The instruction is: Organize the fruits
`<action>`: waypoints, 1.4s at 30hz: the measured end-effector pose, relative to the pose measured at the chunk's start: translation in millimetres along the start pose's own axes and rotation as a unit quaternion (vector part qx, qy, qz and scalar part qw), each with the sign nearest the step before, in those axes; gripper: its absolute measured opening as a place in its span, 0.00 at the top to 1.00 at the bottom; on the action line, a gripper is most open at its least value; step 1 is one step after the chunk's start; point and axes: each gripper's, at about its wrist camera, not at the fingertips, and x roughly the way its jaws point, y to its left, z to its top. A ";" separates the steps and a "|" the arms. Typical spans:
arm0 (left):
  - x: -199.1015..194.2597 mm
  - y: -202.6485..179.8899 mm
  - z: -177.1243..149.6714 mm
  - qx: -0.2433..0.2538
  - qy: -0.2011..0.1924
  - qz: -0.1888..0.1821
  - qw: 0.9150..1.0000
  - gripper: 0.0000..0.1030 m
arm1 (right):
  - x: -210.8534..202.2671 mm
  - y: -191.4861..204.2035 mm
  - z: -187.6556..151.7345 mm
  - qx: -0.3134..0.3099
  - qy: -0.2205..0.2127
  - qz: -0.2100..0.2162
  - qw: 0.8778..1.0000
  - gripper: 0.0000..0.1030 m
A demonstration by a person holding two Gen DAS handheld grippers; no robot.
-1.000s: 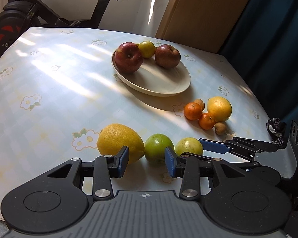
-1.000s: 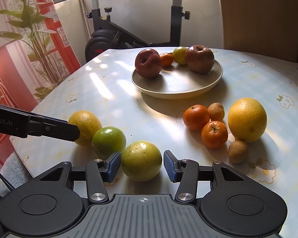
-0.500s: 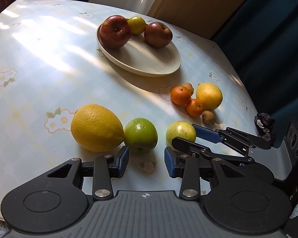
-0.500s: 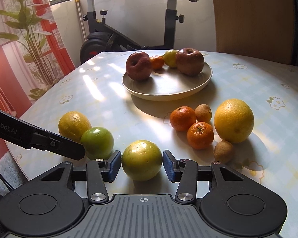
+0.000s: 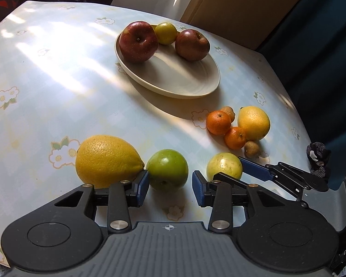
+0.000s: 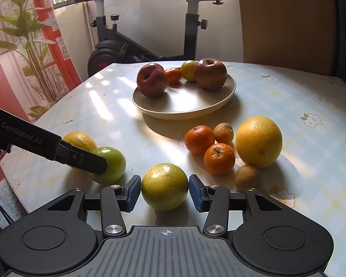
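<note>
A cream plate [image 5: 184, 85] [image 6: 196, 108] holds two red apples [image 5: 138, 41] [image 6: 210, 73], a small yellow-green fruit and a mandarin [image 6: 173, 75]. My left gripper [image 5: 170, 188] is open, its fingers either side of a green apple [image 5: 167, 169] [image 6: 113, 167] beside a large lemon [image 5: 107, 160]. My right gripper [image 6: 165, 192] is open around a yellow-green round fruit [image 6: 165, 185] [image 5: 223, 165], pads close to its sides. All three fruits rest on the table.
Two mandarins [image 6: 199, 138], a large yellow orange [image 6: 258, 140] and two small brown fruits [image 6: 246, 176] lie right of centre. Flowered tablecloth [image 5: 46, 80]. Exercise bike [image 6: 117, 48] and plant [image 6: 27, 34] behind the table; a dark curtain [image 5: 323, 57] stands at the right edge.
My left gripper has moved forward so the green apple now sits between its fingers. My right gripper has closed in on the yellow-green fruit.
</note>
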 end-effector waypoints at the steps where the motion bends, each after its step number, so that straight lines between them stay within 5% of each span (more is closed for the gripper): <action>1: 0.4 -2.0 0.8 0.006 -0.003 0.005 1.000 0.58 | -0.4 -0.5 -0.2 0.001 0.000 -0.001 1.000 0.59; 21: 10.8 -16.3 8.1 0.072 -0.029 0.042 0.996 0.56 | -2.5 -6.3 -0.6 0.010 -0.001 -0.006 1.000 0.59; 27: 14.4 -21.9 5.5 0.084 -0.011 0.047 0.995 0.52 | -3.0 -7.1 -0.7 0.010 -0.001 -0.006 1.000 0.59; 42: 17.4 -10.4 3.0 0.053 0.009 0.025 0.998 0.51 | -4.0 -9.0 -1.9 0.013 -0.003 -0.005 1.000 0.59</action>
